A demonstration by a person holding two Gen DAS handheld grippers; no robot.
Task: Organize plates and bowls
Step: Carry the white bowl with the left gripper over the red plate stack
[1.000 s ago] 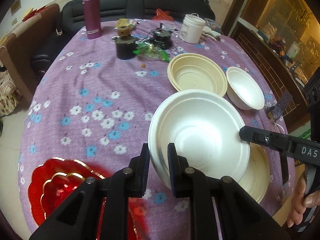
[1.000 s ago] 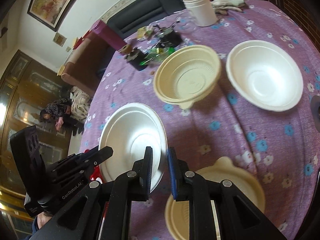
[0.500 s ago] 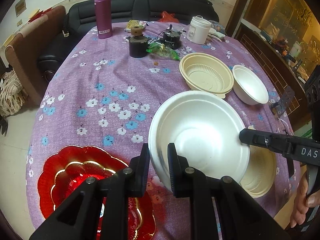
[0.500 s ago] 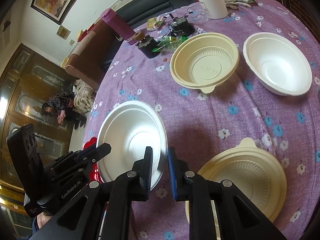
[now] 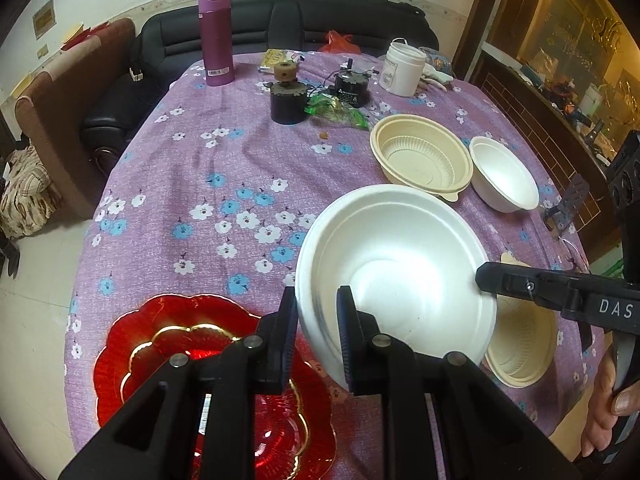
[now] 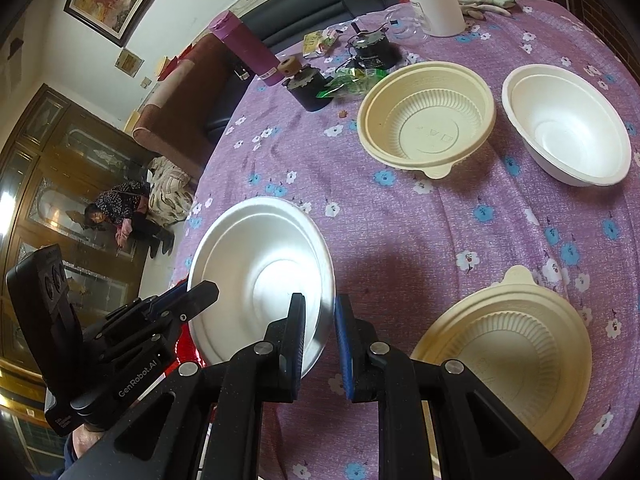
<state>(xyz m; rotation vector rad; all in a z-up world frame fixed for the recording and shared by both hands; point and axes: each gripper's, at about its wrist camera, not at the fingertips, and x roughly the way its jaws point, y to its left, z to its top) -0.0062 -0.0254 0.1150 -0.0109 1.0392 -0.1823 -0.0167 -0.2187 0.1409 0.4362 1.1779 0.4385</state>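
Table [image 5: 224,168], round, under a purple flowered cloth: bears all items below. Red plate [image 5: 132,340], scalloped with gold trim, at 7 o'clock in the left wrist view, lying flat just beside and below the left gripper [image 5: 317,334]. White plate [image 5: 396,276], deep-welled foam, the piece in hand: held clear of the cloth and tilted, its well facing both cameras; it sits at 5 o'clock in the left view and at 8 o'clock in the right view [image 6: 260,276]. Left gripper: jaws closed on the plate's near rim, one finger inside the well, one outside. Right gripper [image 6: 319,340]: jaws closed on the opposite rim in the same manner, so the plate spans the gap between the two (neither hand is nearer; each holds an edge). Cream lid [image 6: 504,364], ribbed with a tab, flat at 4 o'clock of the right view, just beside the right gripper. Cream bowl [image 6: 426,114] at 1 o'clock, white bowl [image 6: 568,124] touching or nearly touching it at 2 o'clock. Judgement: the red plate lies toward the left hand's side, so any stacking there would carry the white plate leftward, level it, and lower it rim-parallel. Remainder: purple flask [image 5: 216,38], white jar [image 5: 404,66].
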